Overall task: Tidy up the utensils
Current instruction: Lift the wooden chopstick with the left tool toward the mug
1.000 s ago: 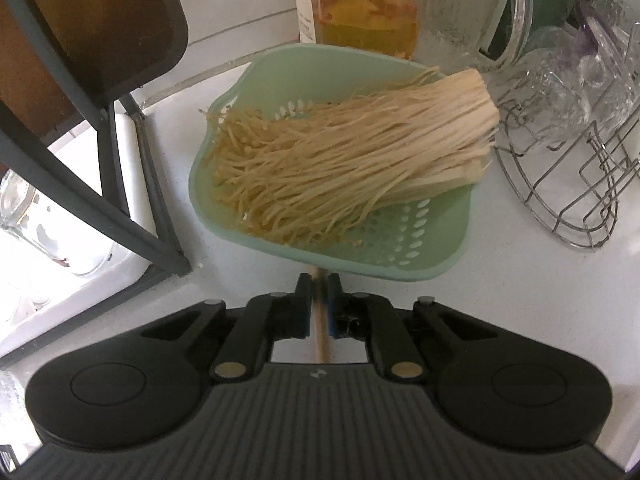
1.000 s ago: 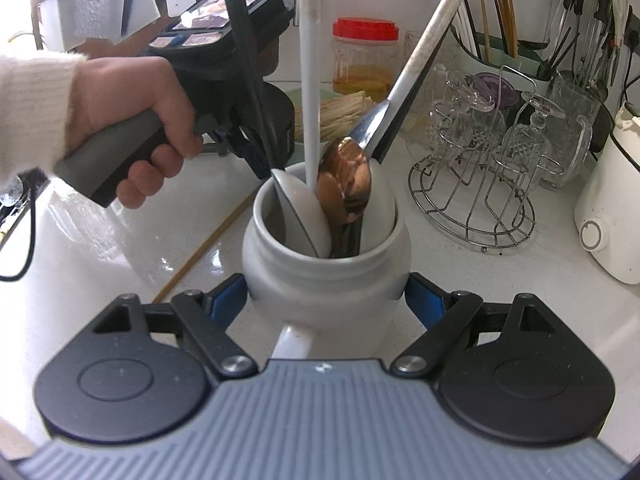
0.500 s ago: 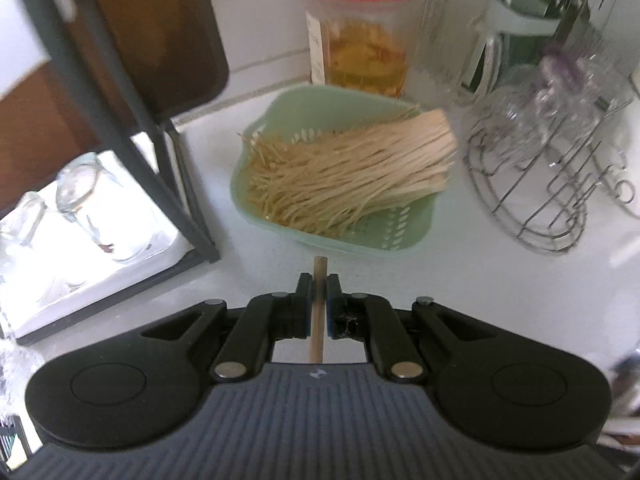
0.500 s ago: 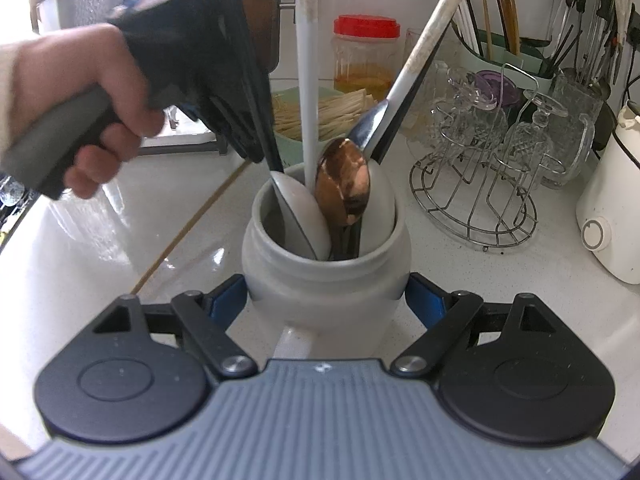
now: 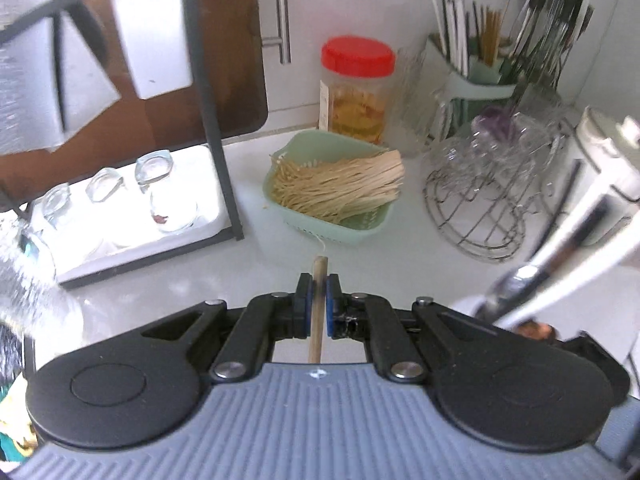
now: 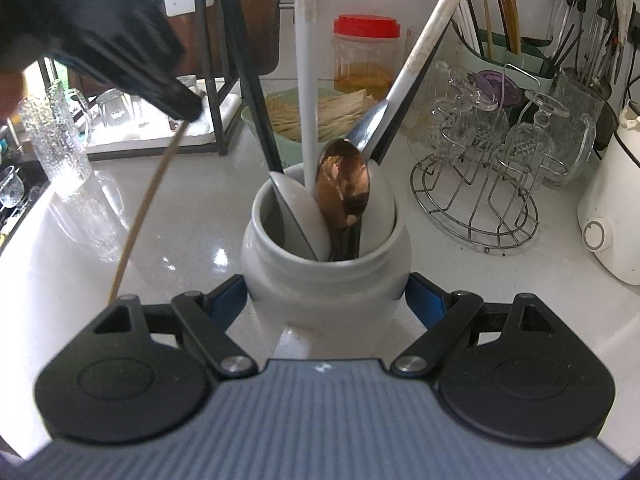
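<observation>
My left gripper (image 5: 318,284) is shut on a thin wooden chopstick (image 5: 319,300), whose top end pokes up between the blue pads. In the right wrist view that chopstick (image 6: 140,216) hangs down from the raised left gripper (image 6: 180,110) at the upper left, its lower end hidden behind my right gripper. My right gripper (image 6: 326,300) is shut on a grey ceramic utensil jar (image 6: 324,280) on the white counter. The jar holds a copper spoon (image 6: 344,184), white-handled ladles (image 6: 306,80) and a black-handled utensil (image 6: 250,80).
A green colander of enoki mushrooms (image 5: 336,188) sits at the back, with a red-lidded jar (image 5: 356,88) behind it. A wire rack of glasses (image 6: 488,184) and a white appliance (image 6: 612,208) stand to the right. A black-framed rack with glasses (image 5: 120,200) is at the left.
My left gripper has risen and pulled back from the colander, lifting the chopstick off the counter until it hangs steeply. The right gripper and the jar have not moved.
</observation>
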`<state>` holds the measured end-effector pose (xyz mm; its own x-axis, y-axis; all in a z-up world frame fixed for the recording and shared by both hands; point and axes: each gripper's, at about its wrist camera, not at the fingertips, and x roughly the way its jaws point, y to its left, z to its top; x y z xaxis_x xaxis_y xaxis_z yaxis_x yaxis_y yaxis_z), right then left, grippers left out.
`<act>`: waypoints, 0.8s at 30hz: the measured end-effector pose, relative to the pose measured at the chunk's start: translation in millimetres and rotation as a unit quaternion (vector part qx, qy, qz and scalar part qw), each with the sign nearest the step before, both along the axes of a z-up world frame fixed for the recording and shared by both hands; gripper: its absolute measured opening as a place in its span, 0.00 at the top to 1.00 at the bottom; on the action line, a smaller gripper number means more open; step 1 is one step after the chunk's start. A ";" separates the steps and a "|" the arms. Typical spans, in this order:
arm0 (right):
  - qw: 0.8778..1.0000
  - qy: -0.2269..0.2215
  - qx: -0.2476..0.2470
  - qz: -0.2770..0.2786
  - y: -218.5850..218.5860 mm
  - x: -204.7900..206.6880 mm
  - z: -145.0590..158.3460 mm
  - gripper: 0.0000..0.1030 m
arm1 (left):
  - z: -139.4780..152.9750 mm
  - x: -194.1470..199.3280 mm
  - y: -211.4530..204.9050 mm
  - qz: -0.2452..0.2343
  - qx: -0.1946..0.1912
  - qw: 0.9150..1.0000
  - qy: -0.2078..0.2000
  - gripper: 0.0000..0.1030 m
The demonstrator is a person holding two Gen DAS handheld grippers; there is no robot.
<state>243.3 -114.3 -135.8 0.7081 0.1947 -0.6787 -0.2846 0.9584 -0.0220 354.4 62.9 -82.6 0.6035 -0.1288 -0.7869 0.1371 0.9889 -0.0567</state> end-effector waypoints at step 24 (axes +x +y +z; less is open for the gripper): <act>1.000 -0.007 0.002 0.010 -1.3 0.7 -1.4 0.15 | 91.9 -126.2 -13.6 0.003 -0.057 0.994 -0.090 0.93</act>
